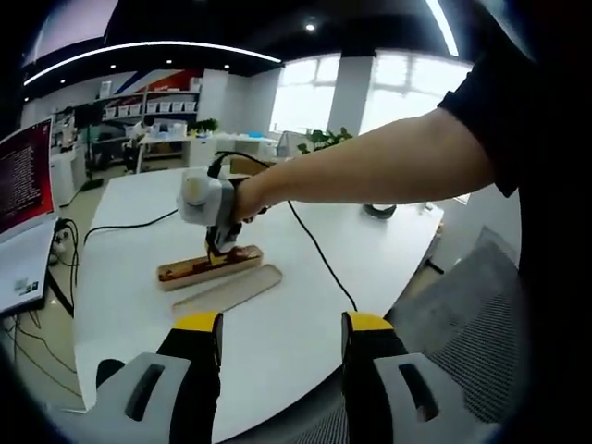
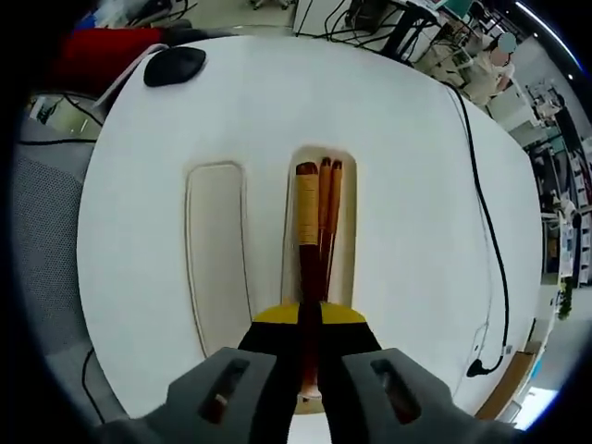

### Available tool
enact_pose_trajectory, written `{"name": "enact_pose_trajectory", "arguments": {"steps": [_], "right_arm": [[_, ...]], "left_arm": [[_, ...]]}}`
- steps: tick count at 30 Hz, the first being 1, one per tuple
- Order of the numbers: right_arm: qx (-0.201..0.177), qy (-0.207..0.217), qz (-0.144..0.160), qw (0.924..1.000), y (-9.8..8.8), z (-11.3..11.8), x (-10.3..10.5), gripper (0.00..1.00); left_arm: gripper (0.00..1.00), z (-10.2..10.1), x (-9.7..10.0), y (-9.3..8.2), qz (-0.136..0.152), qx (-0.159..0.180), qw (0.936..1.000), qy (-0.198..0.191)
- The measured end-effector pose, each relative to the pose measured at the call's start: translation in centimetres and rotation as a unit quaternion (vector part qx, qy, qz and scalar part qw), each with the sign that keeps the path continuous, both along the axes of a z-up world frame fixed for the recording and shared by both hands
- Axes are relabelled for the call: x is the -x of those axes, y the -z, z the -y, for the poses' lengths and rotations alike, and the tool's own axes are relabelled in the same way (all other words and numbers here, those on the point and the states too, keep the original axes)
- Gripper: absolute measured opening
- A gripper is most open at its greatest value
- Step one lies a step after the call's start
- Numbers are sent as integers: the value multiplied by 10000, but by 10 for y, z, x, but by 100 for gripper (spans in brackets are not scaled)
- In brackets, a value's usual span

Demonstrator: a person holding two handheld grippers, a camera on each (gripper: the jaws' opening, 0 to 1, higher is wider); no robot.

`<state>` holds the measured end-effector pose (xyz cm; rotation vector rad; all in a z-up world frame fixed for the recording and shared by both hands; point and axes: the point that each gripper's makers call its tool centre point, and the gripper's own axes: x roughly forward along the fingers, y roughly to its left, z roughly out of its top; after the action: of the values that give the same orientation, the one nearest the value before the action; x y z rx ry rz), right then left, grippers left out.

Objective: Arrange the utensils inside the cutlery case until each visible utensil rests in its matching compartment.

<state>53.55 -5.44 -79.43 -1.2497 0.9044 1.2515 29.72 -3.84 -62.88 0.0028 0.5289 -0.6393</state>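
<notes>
spanning a bright office, white table (image 2: 416,185), black cable (image 2: 490,240) trailing

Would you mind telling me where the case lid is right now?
In the right gripper view the lid lies flat on the white table, just left of the open cutlery case and parallel to it.

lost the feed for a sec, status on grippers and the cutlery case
Left gripper open, held back off the table. Right gripper shut on wooden utensil, in the cutlery case beside two chopsticks. Lid alongside. Nothing in the way.
</notes>
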Motion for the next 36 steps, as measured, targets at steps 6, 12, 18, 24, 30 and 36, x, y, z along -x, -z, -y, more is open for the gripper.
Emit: {"name": "enact_pose_trajectory", "arguments": {"steps": [6,12,18,24,30,36], "right_arm": [[-35,-15,-41,10000,5,-2,0,1],[-49,-42,-31,10000,10,-4,-3,1],[-16,-25,-29,10000,15,-4,-2,1],[11,-6,65,10000,18,-3,-4,2],[73,-210,43,9997,18,-2,0,2],[-164,-106,68,9998,10,-4,-3,9]], "left_arm": [[53,0,1,2,-49,-9,10000,7],[53,1,2,4,-102,16,9999,10],[53,2,2,5,-142,36,9999,26],[53,1,1,3,-131,98,9999,-36],[53,4,2,4,-150,56,9999,14],[53,4,1,4,-177,73,9998,-10]]}}
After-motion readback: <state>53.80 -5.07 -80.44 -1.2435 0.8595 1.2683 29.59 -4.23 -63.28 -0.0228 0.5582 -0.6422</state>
